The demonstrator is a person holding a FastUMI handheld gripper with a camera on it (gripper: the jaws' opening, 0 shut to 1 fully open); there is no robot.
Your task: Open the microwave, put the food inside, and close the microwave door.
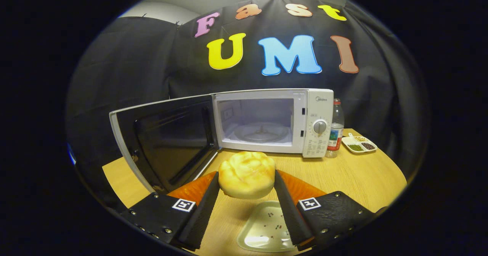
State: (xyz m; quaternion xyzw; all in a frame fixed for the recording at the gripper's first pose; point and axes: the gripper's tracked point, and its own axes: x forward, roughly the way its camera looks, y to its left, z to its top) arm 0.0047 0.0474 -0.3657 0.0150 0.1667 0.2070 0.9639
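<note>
My claw point(246, 179) pinches bun point(247, 174) just before microwave point(272, 120), door point(166, 141) open; soft bun cd squash/slip w/ bad squeeze.

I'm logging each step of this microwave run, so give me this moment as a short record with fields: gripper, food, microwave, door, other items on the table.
gripper: hand-held gripper shut on the bun, one finger on each side
food: bun lifted above the plate, in front of the microwave
plate: pale plate on the table below the bun, crumbs on it
microwave: white microwave on the wooden table, cavity lit, glass turntable bare
door: door swung wide open
beside microwave: water bottle, divided dish holding small dark and green bits
</note>
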